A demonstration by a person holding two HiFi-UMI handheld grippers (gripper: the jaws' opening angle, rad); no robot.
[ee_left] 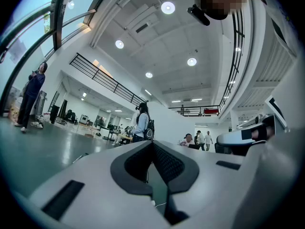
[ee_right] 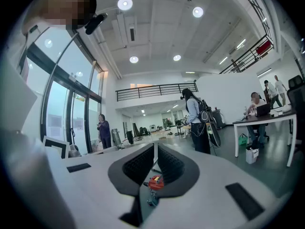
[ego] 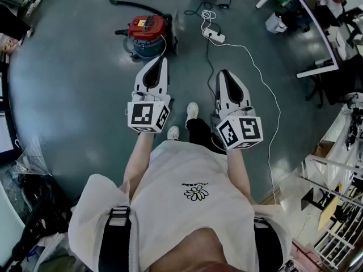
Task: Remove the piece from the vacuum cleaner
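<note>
The left hand-held gripper [ego: 164, 59] and right hand-held gripper [ego: 222, 72] are both closed and empty, held level, probably for the approach. The red vacuum cleaner [ego: 148, 32] stands on the floor [ego: 74, 84] at twelve o'clock, well apart.

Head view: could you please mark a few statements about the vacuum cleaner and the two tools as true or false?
1. The vacuum cleaner stands on the floor, touched by neither tool. True.
2. The right tool grips the vacuum's hose. False: its jaws are shut on nothing.
3. The vacuum cleaner has a red top. True.
4. The power strip lies on a desk. False: it lies on the floor, right of the vacuum cleaner.
5. The left tool stands wide open. False: its jaws are together.
</note>
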